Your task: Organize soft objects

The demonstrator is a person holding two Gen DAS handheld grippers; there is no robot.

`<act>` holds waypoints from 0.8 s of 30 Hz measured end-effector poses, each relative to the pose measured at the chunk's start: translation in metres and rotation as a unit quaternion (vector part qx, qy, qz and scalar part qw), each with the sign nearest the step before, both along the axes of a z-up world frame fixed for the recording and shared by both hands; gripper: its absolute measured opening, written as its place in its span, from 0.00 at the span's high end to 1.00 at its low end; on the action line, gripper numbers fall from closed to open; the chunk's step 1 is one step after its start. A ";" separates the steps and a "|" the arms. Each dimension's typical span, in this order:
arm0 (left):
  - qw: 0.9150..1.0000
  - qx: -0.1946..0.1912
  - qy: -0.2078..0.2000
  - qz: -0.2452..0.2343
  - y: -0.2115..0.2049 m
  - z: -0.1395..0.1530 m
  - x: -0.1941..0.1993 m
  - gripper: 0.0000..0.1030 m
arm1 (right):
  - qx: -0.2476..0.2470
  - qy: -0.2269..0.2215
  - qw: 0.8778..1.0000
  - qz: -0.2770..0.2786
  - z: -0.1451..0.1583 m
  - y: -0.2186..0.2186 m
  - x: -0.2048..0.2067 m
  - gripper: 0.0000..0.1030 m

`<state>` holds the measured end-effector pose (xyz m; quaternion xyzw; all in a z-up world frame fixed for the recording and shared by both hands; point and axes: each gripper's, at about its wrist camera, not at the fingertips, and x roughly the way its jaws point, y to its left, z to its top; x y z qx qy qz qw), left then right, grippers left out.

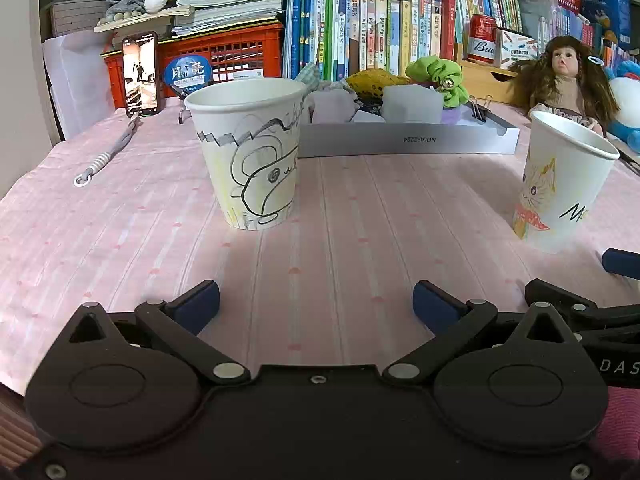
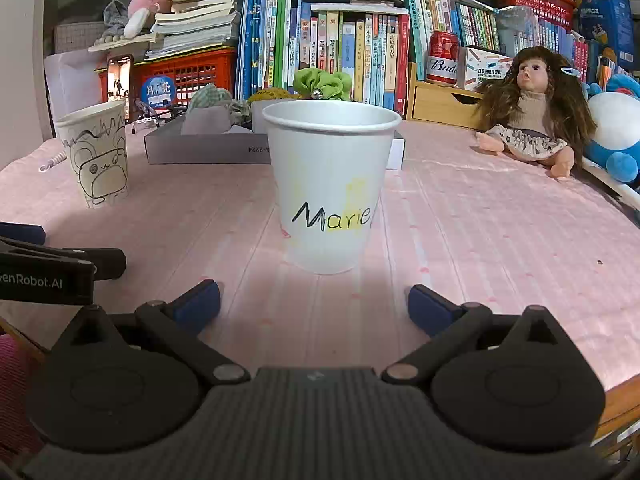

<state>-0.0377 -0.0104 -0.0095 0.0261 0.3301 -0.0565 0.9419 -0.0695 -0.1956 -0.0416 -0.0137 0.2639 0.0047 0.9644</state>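
Two paper cups stand upright on the pink cloth. One carries a drawn bear [image 1: 250, 152] [image 2: 98, 154]; the other reads "Marie" [image 2: 330, 184] [image 1: 562, 184]. Behind them a grey tray [image 1: 408, 138] [image 2: 200, 148] holds soft things: a green scrunchie [image 1: 438, 74] [image 2: 322, 82], a checked cloth [image 2: 210, 98], a yellow knit piece [image 1: 376, 80] and white foam [image 1: 412, 102]. My left gripper [image 1: 316, 306] is open and empty, short of the bear cup. My right gripper [image 2: 314, 304] is open and empty, just before the Marie cup.
A doll [image 2: 532, 108] [image 1: 568, 76] sits at the right by a blue plush [image 2: 612, 136]. A phone [image 1: 140, 74] leans on a red crate [image 1: 224, 56], with a lanyard [image 1: 108, 152] on the cloth. Books and a red can [image 2: 442, 58] line the back.
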 end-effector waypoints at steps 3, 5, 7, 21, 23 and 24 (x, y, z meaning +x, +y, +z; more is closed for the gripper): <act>1.000 0.000 0.000 0.000 0.000 0.000 0.000 0.00 | 0.000 0.002 1.000 0.000 0.000 0.000 0.000 0.00; 1.000 0.000 0.000 0.000 0.000 0.000 0.000 0.00 | 0.000 0.003 1.000 0.000 0.000 0.001 0.000 0.00; 1.000 0.000 0.000 0.000 0.000 0.000 0.000 0.00 | 0.001 0.003 1.000 0.000 0.000 0.001 0.000 0.00; 1.000 0.001 0.002 -0.001 0.000 -0.001 0.000 0.00 | 0.001 0.004 1.000 0.000 0.000 0.001 0.000 0.00; 1.000 0.001 0.002 -0.001 0.000 -0.001 0.000 0.00 | 0.001 0.003 1.000 0.000 0.000 0.001 0.000 0.00; 1.000 0.001 0.002 -0.002 0.000 -0.002 0.000 0.00 | 0.000 0.003 1.000 0.000 0.000 0.001 0.000 0.00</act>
